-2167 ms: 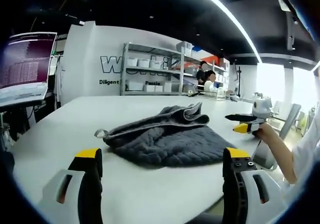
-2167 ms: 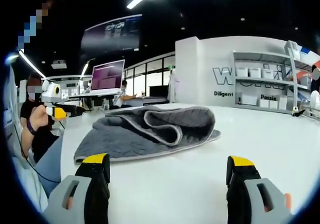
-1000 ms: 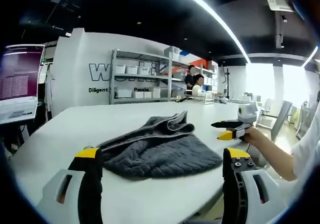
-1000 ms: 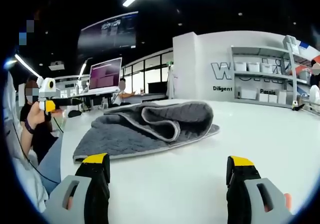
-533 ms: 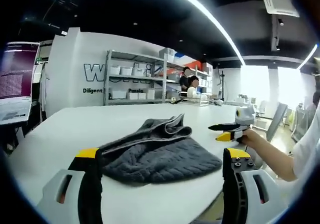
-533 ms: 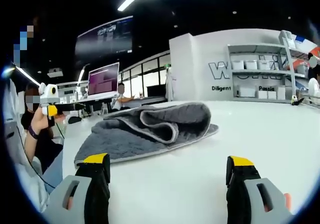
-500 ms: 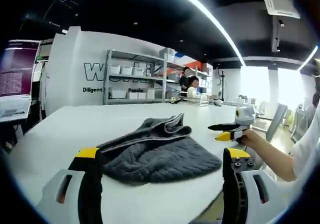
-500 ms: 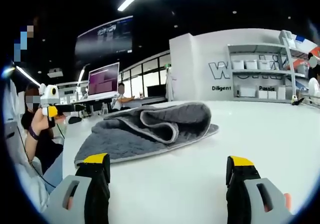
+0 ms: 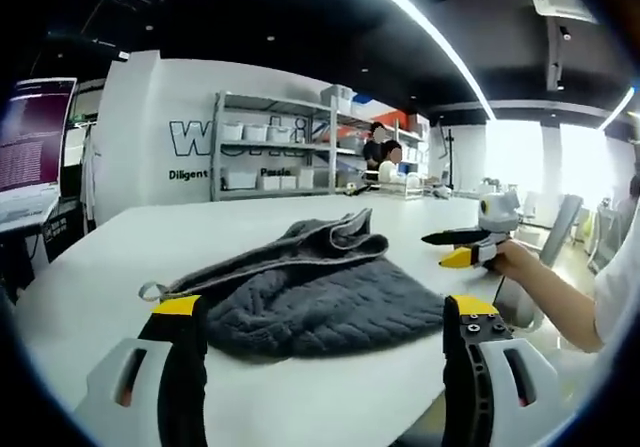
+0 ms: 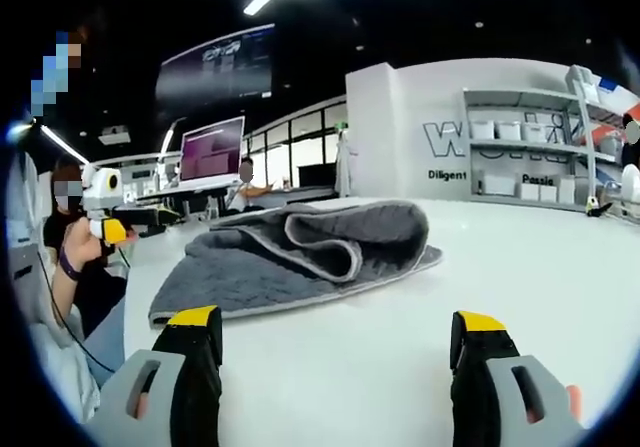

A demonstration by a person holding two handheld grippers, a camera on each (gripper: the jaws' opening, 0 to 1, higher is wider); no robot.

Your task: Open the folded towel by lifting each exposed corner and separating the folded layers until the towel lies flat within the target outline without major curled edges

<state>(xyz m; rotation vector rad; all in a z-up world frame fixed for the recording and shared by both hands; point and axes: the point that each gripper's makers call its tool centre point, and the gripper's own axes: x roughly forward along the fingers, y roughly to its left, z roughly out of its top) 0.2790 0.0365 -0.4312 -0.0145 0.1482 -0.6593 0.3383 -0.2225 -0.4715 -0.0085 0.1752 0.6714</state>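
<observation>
A dark grey towel [image 9: 310, 292] lies folded on the white table [image 9: 150, 237], its upper layer rolled back with a pale hem and a small loop [image 9: 150, 289] at its left end. My left gripper [image 9: 323, 307] is open just short of the towel's near edge, holding nothing. In the right gripper view the same towel [image 10: 300, 257] lies ahead, fold bulging on top, and my right gripper [image 10: 337, 319] stands open over bare table short of it. The right gripper [image 9: 462, 247] shows beyond the towel, held by a hand. The left gripper [image 10: 125, 222] shows at the far left.
The table's edge runs close along the right side [image 9: 440, 367] of the left gripper view. Metal shelves with white bins [image 9: 280, 152] stand against the back wall. A lit screen [image 10: 210, 152] stands behind the towel. People sit and stand in the background.
Both views have shifted a little with the hands. The towel lies folded as before, and both grippers have stayed open and off it.
</observation>
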